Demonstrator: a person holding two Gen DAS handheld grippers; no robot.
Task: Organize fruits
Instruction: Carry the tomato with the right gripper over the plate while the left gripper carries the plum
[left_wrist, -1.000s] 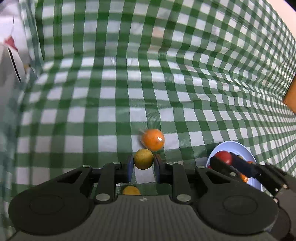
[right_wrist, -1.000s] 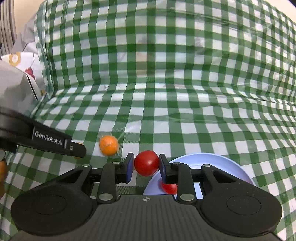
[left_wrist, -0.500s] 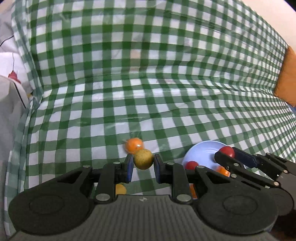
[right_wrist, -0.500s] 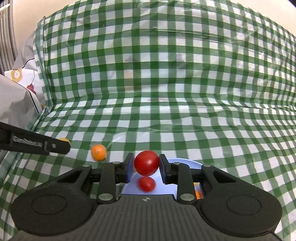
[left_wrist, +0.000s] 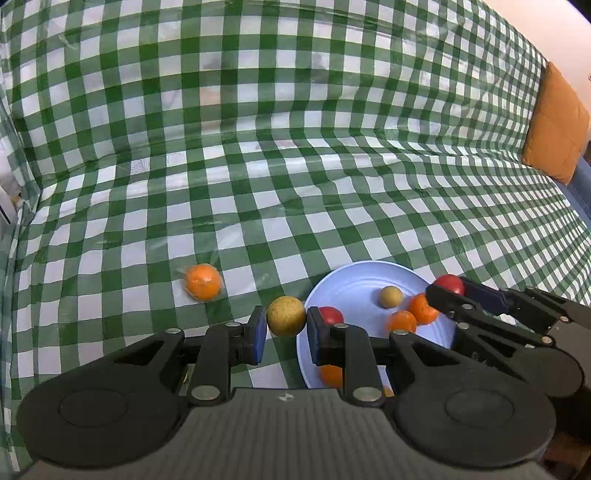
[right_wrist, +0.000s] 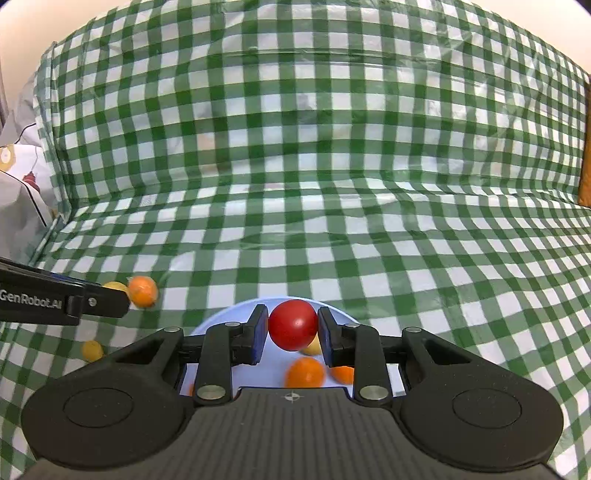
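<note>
Green-checked cloth (left_wrist: 295, 166) covers the surface we work over. Our left gripper (left_wrist: 286, 328) is clamped on a yellow fruit (left_wrist: 286, 315), just at the plate's (left_wrist: 354, 273) 9 o'clock rim; our right gripper (right_wrist: 292, 334) is clamped on a red fruit (right_wrist: 293, 325) above the plate. Releasing the yellow fruit now could drop it on the rim and send it rolling off across the cloth; round fruit landing on others may knock them out. On the plate lie a small tan fruit (left_wrist: 390, 296), two oranges (left_wrist: 421, 308), another red one (left_wrist: 331, 315), perhaps more hidden beneath our grippers. One orange (left_wrist: 203, 281) sits loose at 10 o'clock.
</note>
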